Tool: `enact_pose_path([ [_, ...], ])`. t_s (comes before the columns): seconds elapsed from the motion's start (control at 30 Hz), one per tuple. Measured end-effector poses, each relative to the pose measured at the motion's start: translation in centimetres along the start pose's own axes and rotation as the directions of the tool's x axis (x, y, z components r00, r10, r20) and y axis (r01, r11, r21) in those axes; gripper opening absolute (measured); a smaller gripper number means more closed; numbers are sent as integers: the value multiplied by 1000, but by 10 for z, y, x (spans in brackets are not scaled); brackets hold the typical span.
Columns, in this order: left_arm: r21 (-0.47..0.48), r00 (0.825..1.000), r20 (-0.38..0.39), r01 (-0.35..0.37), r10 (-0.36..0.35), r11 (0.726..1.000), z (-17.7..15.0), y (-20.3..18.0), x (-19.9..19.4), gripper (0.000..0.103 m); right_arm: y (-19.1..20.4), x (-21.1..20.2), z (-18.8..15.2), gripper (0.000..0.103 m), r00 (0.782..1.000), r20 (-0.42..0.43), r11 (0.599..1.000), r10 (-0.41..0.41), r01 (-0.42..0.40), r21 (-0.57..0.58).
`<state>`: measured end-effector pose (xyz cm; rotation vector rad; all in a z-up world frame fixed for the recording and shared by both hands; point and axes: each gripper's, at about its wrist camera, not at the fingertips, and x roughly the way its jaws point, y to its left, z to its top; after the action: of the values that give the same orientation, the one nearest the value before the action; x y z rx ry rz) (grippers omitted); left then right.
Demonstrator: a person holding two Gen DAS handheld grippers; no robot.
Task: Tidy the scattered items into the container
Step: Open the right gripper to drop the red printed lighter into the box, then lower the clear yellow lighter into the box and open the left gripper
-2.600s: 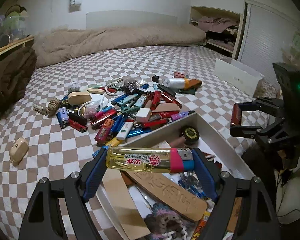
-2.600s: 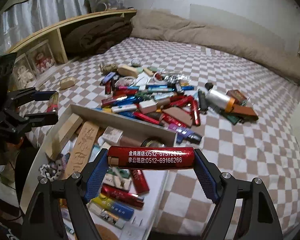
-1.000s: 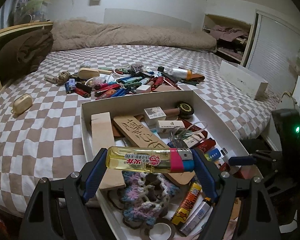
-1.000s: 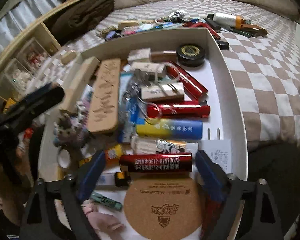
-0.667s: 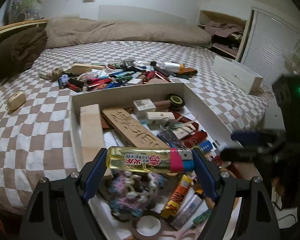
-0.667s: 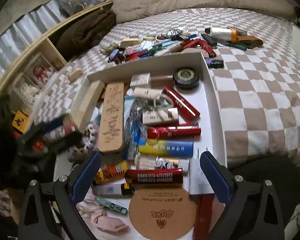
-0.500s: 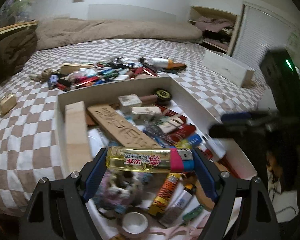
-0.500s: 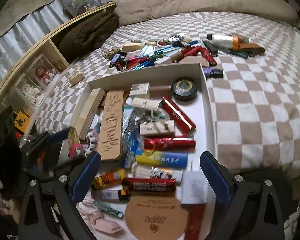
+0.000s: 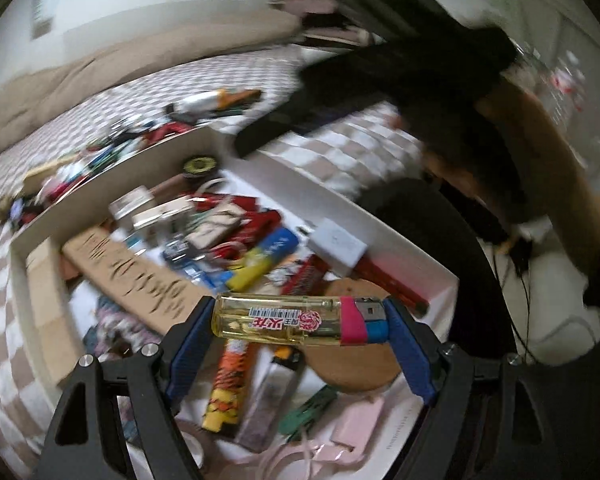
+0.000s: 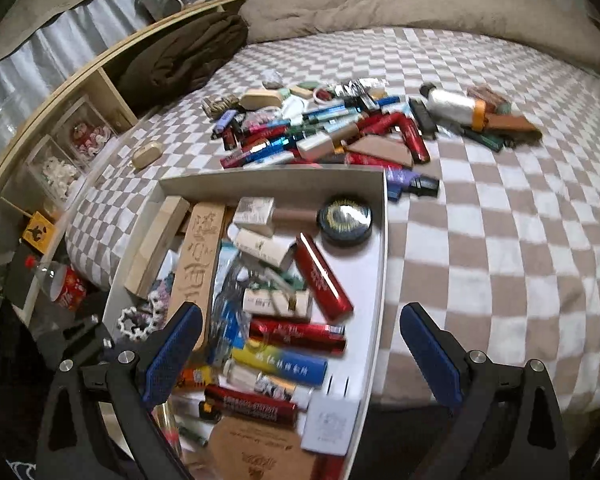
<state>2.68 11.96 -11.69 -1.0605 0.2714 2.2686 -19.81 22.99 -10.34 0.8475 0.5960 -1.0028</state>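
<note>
My left gripper point(image 9: 300, 322) is shut on a clear yellow lighter point(image 9: 296, 320) with a pink band, held crosswise above the near end of the white tray point(image 9: 400, 248). The tray holds several lighters, a carved wooden plaque point(image 9: 136, 276) and a cork coaster point(image 9: 356, 360). My right gripper point(image 10: 300, 354) is open and empty above the tray's near right part point(image 10: 380, 264). The red lighter with white print point(image 10: 252, 400) lies in the tray by the cork coaster. A pile of scattered lighters and small items point(image 10: 332, 132) lies on the checkered bed beyond the tray.
The right gripper's black body and the person's arm point(image 9: 420, 72) cross the upper right of the left wrist view, blurred. A wooden shelf point(image 10: 72, 92) runs along the bed's left side. A beige case point(image 10: 146, 154) lies alone on the checkered sheet.
My right gripper opened and left the red lighter in the tray, then lifted back. My left gripper carried the yellow lighter over the tray's near end and swung right.
</note>
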Motion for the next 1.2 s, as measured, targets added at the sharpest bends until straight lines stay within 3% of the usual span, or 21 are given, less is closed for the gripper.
enact_pose_path([
  [0.23,174,996,-64,73,-63,982,16,-30,18,83,1,13,14,99,997,-20,996,71,-72,-45],
  [0.5,333,979,-162,175,-127,926,29,-57,42,83,-3,37,25,99,993,-53,993,104,-107,-59],
  [0.77,288,947,-253,271,-200,919,43,-54,66,83,-16,36,29,99,991,-31,991,126,-127,-32],
  [1.13,111,841,-365,465,-399,878,48,-47,80,83,-23,43,29,99,988,-40,989,147,-148,-14],
  [1.2,106,840,-366,466,-401,879,48,-46,82,83,-21,43,28,99,989,-38,990,140,-141,-20],
])
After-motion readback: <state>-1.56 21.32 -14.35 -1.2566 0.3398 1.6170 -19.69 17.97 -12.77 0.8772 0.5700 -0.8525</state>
